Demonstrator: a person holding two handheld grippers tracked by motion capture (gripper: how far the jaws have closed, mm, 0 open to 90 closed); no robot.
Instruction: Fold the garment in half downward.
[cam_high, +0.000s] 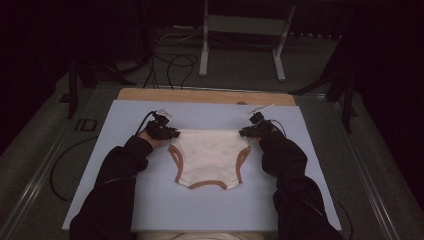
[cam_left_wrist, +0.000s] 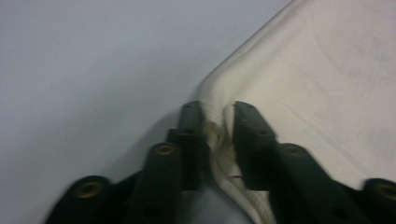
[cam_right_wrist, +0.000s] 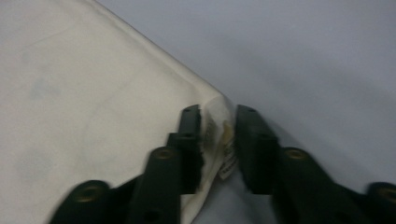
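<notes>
A cream pair of briefs (cam_high: 210, 155) with orange-brown leg trim lies flat on the pale blue board (cam_high: 150, 200), waistband at the far side. My left gripper (cam_high: 172, 134) sits at the waistband's left corner. In the left gripper view, the left gripper (cam_left_wrist: 218, 116) is shut on a pinched fold of the briefs (cam_left_wrist: 327, 70). My right gripper (cam_high: 243, 132) is at the waistband's right corner. The right gripper view has the right gripper (cam_right_wrist: 218, 116) shut on that corner of the briefs (cam_right_wrist: 93, 93), with a small label caught between the jaws.
The board rests on a wooden tabletop (cam_high: 200, 95) whose far edge shows. Beyond it stand a metal frame (cam_high: 240, 30) and loose black cables (cam_high: 170, 65) on the floor. Dark sleeves reach in from the near edge.
</notes>
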